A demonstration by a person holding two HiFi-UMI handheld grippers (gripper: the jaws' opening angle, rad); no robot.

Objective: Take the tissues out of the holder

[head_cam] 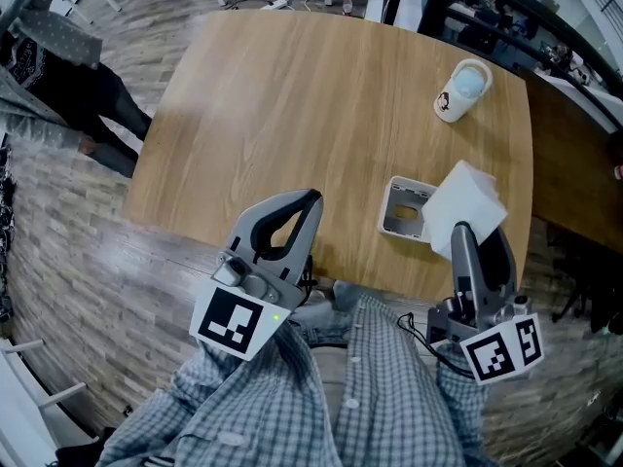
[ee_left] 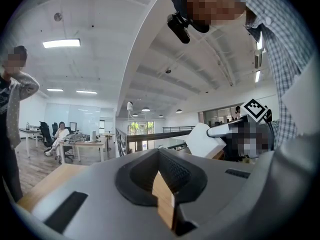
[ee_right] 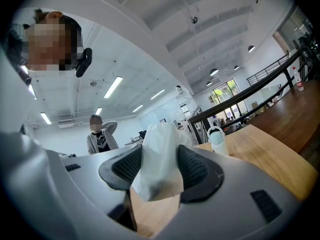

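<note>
My right gripper (head_cam: pixel 479 241) is shut on a folded stack of white tissues (head_cam: pixel 465 204), held up above the table's near right edge. In the right gripper view the tissues (ee_right: pixel 161 134) stand squeezed between the two black pads (ee_right: pixel 197 166). The grey-white square holder (head_cam: pixel 405 208) lies on the wooden table just left of the tissues, and its inside looks empty. My left gripper (head_cam: pixel 310 202) hangs over the near edge of the table, left of the holder, its jaws shut with nothing in them. The left gripper view shows the tissues (ee_left: pixel 202 140) off to the right.
A white cup with a blue lid (head_cam: pixel 460 90) stands at the far right of the wooden table (head_cam: pixel 292 95). A person (head_cam: pixel 58 76) stands on the floor beyond the table's left side. A darker table (head_cam: pixel 574 173) adjoins on the right.
</note>
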